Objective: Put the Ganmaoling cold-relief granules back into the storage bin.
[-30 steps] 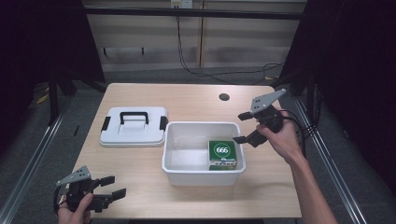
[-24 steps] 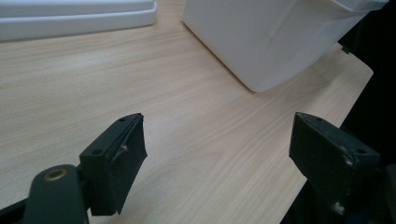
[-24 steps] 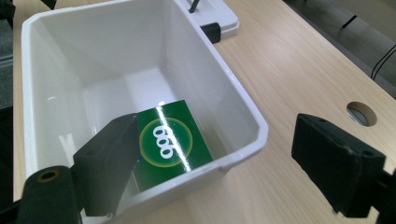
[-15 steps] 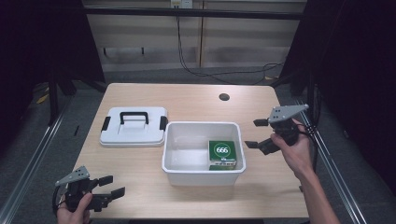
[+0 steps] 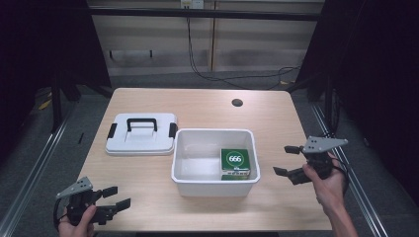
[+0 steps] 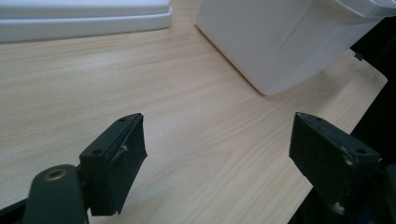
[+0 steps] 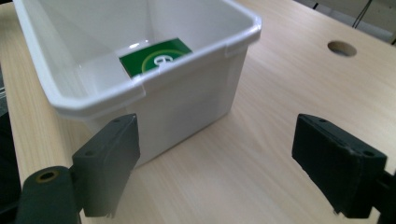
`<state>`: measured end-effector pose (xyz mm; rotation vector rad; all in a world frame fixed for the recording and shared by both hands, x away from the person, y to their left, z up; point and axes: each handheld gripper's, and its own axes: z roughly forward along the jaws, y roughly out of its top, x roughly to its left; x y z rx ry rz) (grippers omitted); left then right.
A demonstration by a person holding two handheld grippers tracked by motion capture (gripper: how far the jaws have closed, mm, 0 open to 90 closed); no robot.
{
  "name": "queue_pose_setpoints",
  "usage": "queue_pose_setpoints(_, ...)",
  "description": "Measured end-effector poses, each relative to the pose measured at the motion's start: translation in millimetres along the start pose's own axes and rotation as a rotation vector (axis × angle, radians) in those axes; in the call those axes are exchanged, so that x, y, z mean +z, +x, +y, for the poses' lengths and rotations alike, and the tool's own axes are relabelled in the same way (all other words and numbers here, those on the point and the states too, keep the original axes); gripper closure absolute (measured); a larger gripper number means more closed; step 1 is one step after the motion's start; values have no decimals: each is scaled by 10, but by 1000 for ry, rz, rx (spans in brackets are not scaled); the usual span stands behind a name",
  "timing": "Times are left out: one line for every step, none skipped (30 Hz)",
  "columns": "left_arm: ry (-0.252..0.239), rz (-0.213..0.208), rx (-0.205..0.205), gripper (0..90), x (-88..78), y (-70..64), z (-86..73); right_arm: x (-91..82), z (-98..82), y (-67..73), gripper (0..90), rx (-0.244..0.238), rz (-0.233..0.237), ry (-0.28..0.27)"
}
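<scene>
A white bin (image 5: 212,186) stands in the middle of the wooden table. A green box marked 666 (image 5: 235,162) lies flat in its right end. The bin's white lid with a black handle (image 5: 141,133) rests on the table to its left. My right gripper (image 5: 284,159) is open just right of the bin, holding nothing. In the right gripper view its jaws (image 7: 215,158) face the bin's outer wall (image 7: 187,102), with the green box (image 7: 156,57) visible inside. My left gripper (image 5: 117,196) is open at the near left edge, over bare wood (image 6: 219,149).
A round cable hole (image 5: 237,102) sits at the table's far right. The left gripper view has the bin's corner (image 6: 275,42) ahead on the right and the lid's edge (image 6: 84,18) at the top left. Dark floor and metal rails flank the table.
My right gripper has moved back from the bin's far right corner toward the near right side of the table. The left gripper has barely shifted.
</scene>
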<state>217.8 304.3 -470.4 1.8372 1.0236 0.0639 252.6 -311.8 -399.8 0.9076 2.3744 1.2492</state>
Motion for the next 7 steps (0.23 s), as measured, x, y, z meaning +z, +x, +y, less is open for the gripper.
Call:
queue_pose_setpoints(8, 1, 9, 186, 2, 6, 3, 4, -67, 9, 147, 6, -7, 4)
queue_pose_setpoints(8, -1, 4, 186, 9, 3, 3, 14, -128, 17, 146, 9, -11, 3)
queue_pose_setpoints(9, 0, 5, 186, 14, 3, 4, 21, -180, 24, 147, 16, -16, 0)
queue_pose_setpoints(10, 0, 6, 186, 16, 4, 6, 29, -224, 27, 147, 24, -18, -6)
queue_pose_setpoints(10, 0, 2, 186, 20, 4, 8, 37, -259, 29, 147, 30, -28, -8)
queue_pose_setpoints(9, -1, 1, 186, 24, 4, 8, 52, -289, 27, 144, 36, -35, 0)
queue_pose_setpoints(12, -2, 4, 186, 25, 5, 10, 62, -303, 23, 141, 38, -35, 4)
